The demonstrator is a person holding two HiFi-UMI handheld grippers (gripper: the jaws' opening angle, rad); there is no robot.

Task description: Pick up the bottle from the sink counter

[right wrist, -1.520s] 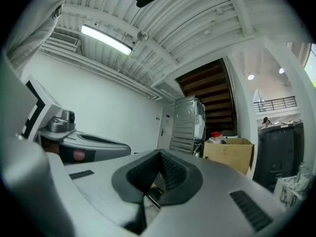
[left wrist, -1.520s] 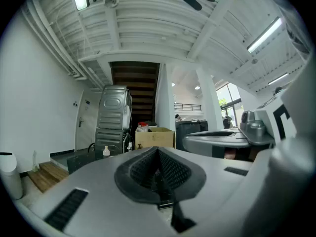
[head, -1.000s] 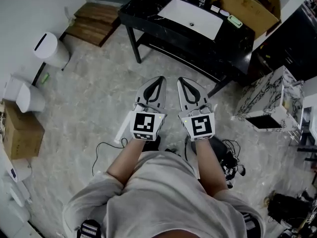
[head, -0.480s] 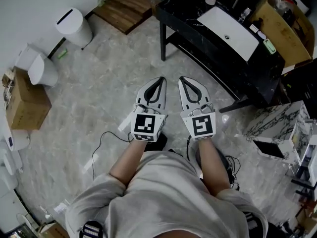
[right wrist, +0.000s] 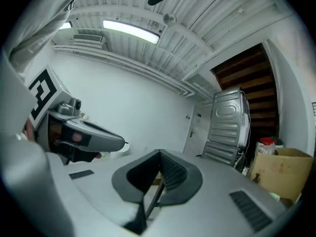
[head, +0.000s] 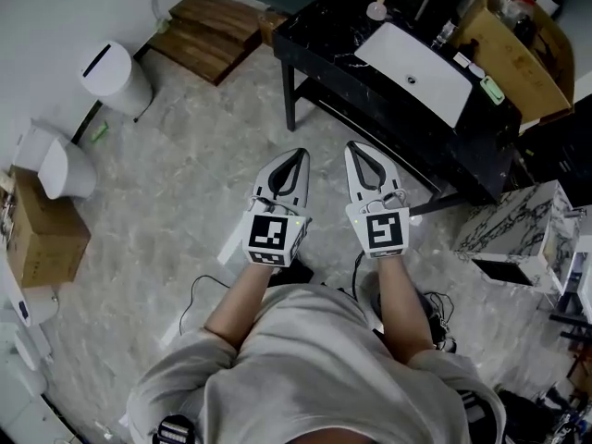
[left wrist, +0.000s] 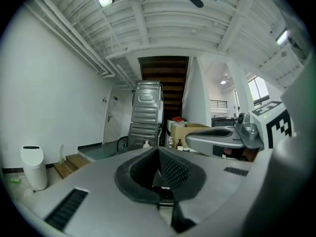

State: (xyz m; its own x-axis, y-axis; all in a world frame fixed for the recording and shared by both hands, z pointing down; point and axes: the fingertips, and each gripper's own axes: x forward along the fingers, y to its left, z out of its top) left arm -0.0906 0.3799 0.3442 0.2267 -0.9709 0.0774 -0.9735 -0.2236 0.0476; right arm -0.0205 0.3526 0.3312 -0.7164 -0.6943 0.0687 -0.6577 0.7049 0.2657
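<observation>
A small pale bottle stands on the far left corner of the black sink counter, beside the white basin. In the left gripper view the same bottle is a tiny shape far ahead. My left gripper and right gripper hang side by side over the floor, well short of the counter. Both are shut with nothing between the jaws. The closed tips of each also show in its own view: the left gripper and the right gripper.
A white bin and wooden steps are at the left. A cardboard box sits by the left wall, another beside the sink. A marble-patterned box stands at the right. Cables lie on the floor.
The head view has swung, so the counter first slid right and then came back a little left. Both grippers stay shut and level, the right one slightly further forward.
</observation>
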